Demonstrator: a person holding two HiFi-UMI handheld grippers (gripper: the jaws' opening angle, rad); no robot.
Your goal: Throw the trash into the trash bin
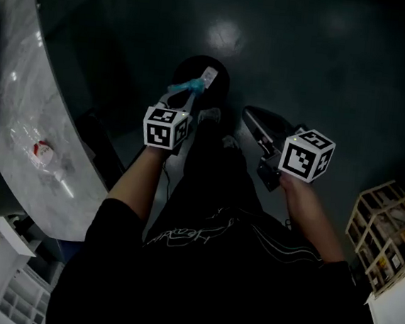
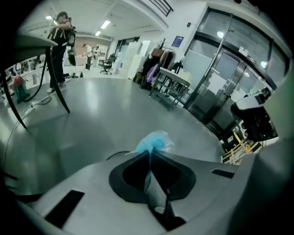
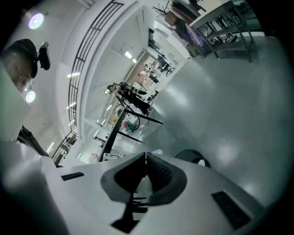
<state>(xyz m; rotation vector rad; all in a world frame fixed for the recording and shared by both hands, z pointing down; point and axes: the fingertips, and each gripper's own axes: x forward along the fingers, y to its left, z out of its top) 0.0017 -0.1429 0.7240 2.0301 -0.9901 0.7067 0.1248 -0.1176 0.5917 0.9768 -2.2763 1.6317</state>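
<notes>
A crumpled blue piece of trash is pinched in my left gripper, which is shut on it and hangs over the round black trash bin on the dark floor. In the left gripper view the blue trash bulges out just past the closed jaw tips of the left gripper. My right gripper is to the right of the bin, jaws together with nothing between them. The right gripper view shows the shut right gripper and the bin's dark rim just beyond it.
A marble-topped table runs along the left, with a red-and-white item in clear wrap on it. Wooden crates stand at the right. White shelving is at the bottom left. Table legs and a metal table stand farther off.
</notes>
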